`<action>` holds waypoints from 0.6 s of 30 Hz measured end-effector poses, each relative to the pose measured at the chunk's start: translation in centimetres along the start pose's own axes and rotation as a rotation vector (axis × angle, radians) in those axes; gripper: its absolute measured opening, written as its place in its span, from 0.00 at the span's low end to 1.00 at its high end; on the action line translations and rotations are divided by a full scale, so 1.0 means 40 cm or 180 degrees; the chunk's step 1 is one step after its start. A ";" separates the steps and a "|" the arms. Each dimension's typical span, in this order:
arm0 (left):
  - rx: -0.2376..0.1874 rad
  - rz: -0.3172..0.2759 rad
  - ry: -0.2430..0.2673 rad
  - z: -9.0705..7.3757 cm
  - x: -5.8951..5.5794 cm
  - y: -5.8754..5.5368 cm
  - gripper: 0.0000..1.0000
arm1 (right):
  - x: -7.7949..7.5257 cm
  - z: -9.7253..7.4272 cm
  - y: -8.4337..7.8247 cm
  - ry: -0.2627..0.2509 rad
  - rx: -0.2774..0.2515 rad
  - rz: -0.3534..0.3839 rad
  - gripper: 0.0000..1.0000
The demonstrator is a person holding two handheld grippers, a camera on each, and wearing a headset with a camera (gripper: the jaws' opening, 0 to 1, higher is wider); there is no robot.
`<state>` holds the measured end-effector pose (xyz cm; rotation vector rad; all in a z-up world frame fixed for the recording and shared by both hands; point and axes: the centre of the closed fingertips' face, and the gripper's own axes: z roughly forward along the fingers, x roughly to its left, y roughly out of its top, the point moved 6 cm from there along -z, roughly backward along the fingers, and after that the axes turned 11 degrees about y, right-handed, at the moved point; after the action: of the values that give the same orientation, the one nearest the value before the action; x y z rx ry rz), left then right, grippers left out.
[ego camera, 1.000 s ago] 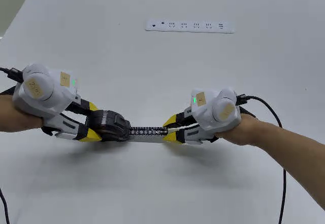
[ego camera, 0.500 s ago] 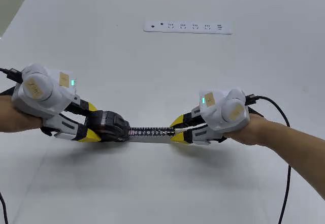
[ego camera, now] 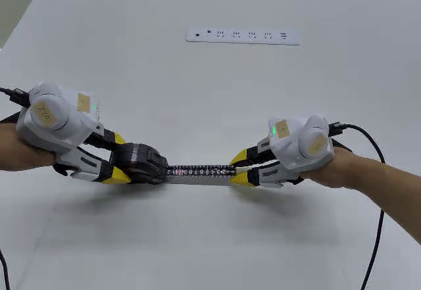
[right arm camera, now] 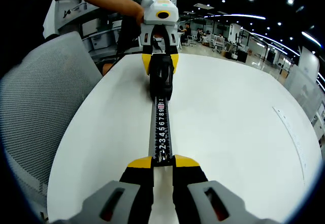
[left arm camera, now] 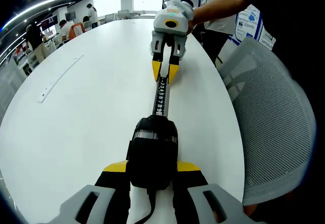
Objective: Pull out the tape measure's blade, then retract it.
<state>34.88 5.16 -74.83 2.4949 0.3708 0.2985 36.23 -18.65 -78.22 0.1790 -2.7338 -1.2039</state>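
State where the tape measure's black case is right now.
In the head view the black case sits left of centre on the table, clamped in the left claw, its blade running to the right claw.

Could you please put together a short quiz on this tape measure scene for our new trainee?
1. True or false: the left gripper is shut on the tape measure's black case.
2. What does the right gripper hold? A) the tip of the blade B) the case C) nothing
3. Fill in: beyond both grippers, a white ___ lies on the table.
Key: 1 true; 2 A; 3 power strip.
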 end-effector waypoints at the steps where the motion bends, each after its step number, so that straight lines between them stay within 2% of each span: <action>1: 0.0000 -0.0001 0.0000 0.000 0.000 0.000 0.29 | 0.000 -0.002 -0.002 -0.0001 0.0003 0.0001 0.11; 18: 0.0000 -0.0010 -0.0006 0.002 0.002 0.001 0.29 | 0.005 -0.043 -0.041 -0.0011 0.0047 0.0038 0.11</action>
<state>35.01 5.12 -74.86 2.4943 0.3741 0.2949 36.45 -21.01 -78.26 0.1622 -2.7436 -1.1822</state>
